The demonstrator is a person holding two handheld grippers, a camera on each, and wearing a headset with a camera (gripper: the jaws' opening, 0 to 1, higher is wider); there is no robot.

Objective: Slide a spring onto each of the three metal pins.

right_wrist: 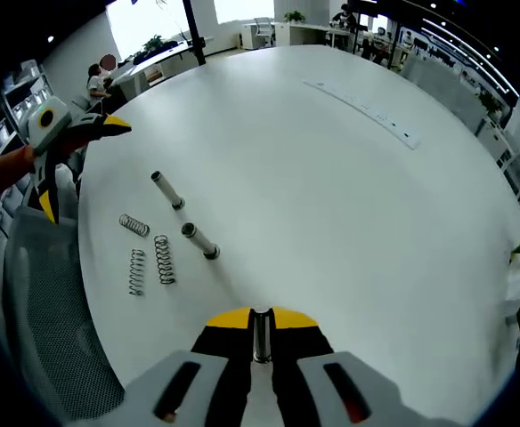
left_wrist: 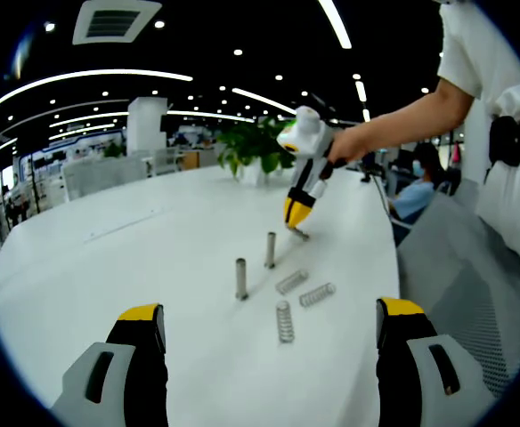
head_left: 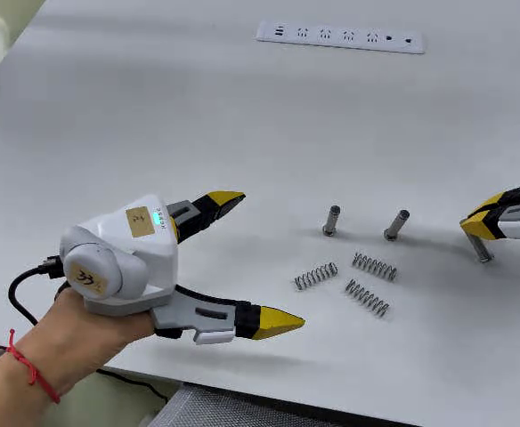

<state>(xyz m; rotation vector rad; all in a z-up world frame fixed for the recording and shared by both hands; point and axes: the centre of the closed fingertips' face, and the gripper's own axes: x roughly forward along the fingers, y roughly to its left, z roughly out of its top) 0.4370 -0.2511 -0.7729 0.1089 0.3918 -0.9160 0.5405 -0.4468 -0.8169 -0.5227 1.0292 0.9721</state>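
My left gripper [head_left: 269,258] has a white body, grey arms, black joints and yellow tips, plus tan labels [head_left: 140,221] and a black cable [head_left: 20,289]. A red cord [head_left: 30,369] circles my wrist. My right gripper [head_left: 467,227] is yellow and black at the tips, with a silver-grey pin [head_left: 480,249] between them. Ahead of my left tips, two more pins [head_left: 331,220] and three springs [head_left: 316,276] are silver-grey on the white table [head_left: 198,116]. Beyond them lies a white power strip [head_left: 340,36].

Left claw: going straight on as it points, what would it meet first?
Probably the nearest small silver coil spring, lying on the white table ahead of the open left claw; height unclear.
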